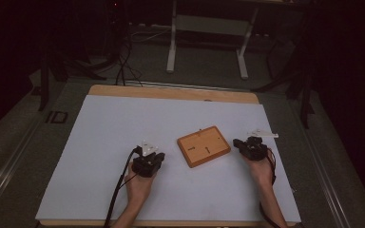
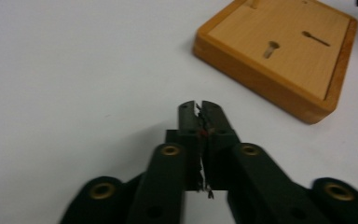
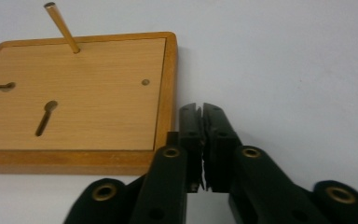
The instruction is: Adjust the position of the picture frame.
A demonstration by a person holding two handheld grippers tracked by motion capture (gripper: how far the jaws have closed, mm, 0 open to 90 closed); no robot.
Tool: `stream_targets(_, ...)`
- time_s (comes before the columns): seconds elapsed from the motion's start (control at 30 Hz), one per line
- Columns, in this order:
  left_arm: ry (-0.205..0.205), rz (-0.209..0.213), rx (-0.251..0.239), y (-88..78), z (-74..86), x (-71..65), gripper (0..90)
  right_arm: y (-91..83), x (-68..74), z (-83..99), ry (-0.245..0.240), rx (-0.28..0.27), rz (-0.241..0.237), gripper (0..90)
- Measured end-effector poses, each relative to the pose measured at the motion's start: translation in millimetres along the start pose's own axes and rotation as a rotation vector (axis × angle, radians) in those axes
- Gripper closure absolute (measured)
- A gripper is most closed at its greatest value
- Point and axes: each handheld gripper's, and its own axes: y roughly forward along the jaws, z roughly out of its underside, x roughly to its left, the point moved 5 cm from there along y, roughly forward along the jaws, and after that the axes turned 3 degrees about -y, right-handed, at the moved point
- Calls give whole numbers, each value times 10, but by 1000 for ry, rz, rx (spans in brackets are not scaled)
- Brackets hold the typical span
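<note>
We see a table (image 1: 123, 90) with a wooden edge, its top covered by a white sheet (image 1: 123, 142) that takes up most of the surface. Near the middle of the sheet, a little toward the right, lies a flat wooden board (image 1: 204, 146) with a raised darker rim, turned at an angle to the table's edges. In the right gripper view we make out two keyhole-shaped slots (image 3: 45, 117) cut in its pale face, a small round dot near one rim, and a thin peg (image 3: 62, 27) that stands tilted at the far edge. The left gripper (image 1: 148, 161) rests on the sheet to the left of the board, apart from it, held by the left hand (image 1: 139, 186), whose forearm comes in from the bottom edge; a grey three-cornered plate sits on top of it and a black cable trails back toward us. In the left gripper view its jaws are pressed together with nothing between them, and the board's corner lies ahead and to the right. The right gripper (image 1: 249, 147) sits just beside the board's right edge, held by the right hand (image 1: 261, 168). In the right gripper view its jaws are likewise closed on nothing, their tips next to the board's rim; we cannot tell whether they touch it.
</note>
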Motion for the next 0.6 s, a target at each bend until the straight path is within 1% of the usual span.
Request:
stream_targets(0.03, 7, 5, 7, 27, -10, -34, 898, 16, -3, -3, -2, 1, 0, 896)
stream_targets(0.13, 16, 11, 27, 122, -34, -121, 900, 64, 2, -17, -13, 3, -1, 900)
stream_targets(0.23, -2, 13, 35, 214, -60, -179, 900, 118, 12, -27, -17, 13, -2, 900)
stream_targets(0.33, -4, 13, 41, 291, -96, -237, 900, 170, 8, -26, -13, 24, 0, 900)
stream_targets(0.47, -5, -3, 46, 381, -144, -306, 900, 214, 5, -13, -6, 34, -5, 900)
stream_targets(0.6, -29, -31, 55, 480, -139, -337, 900, 234, -1, 3, 2, 39, -7, 900)
